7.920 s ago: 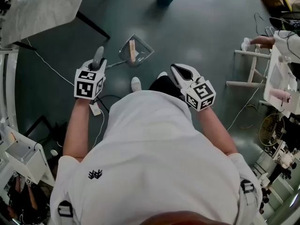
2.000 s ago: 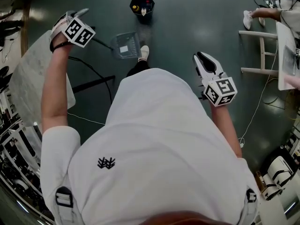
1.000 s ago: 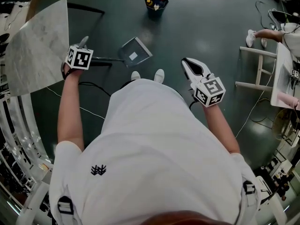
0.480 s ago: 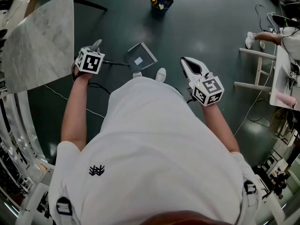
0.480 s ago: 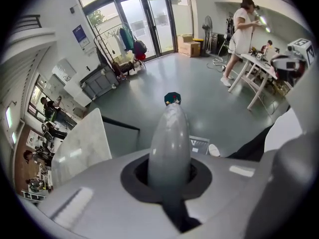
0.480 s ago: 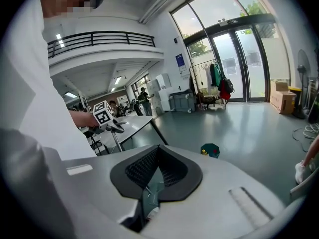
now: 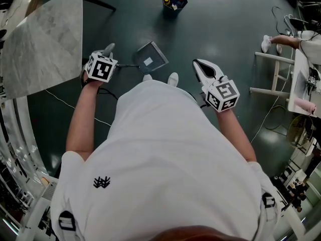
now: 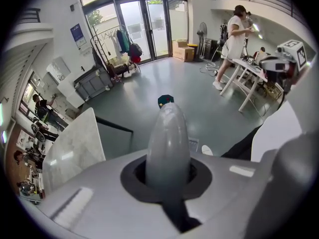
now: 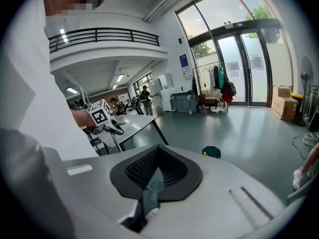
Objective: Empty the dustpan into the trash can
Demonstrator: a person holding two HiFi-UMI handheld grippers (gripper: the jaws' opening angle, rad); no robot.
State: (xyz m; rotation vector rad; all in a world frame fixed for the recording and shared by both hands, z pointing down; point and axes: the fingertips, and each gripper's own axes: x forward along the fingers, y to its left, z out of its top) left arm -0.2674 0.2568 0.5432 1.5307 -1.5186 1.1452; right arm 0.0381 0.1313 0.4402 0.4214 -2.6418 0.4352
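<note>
My left gripper (image 7: 106, 55) is shut on the thin handle (image 7: 125, 65) of the grey dustpan (image 7: 150, 57), which hangs low over the dark floor in front of the person's white shoes (image 7: 173, 78). Only a white label shows inside the pan. In the left gripper view the rounded grey handle end (image 8: 168, 143) sticks up between the jaws. The dark trash can (image 7: 174, 0) stands farther ahead with yellow and red items inside, and also appears as the trash can (image 9: 211, 152) in the right gripper view. My right gripper (image 7: 201, 68) hangs at the right, shut and holding nothing.
A marble tabletop (image 7: 45, 39) on black legs stands at the left. At the right, a white wooden stool frame (image 7: 273, 77) and a white table (image 7: 301, 69) stand with a seated person's foot (image 7: 266, 45) nearby. Cables trail across the floor.
The beige object seen in the pan earlier is gone. The pan was beside the trash can two seconds ago; my left gripper has since drawn it back toward the feet.
</note>
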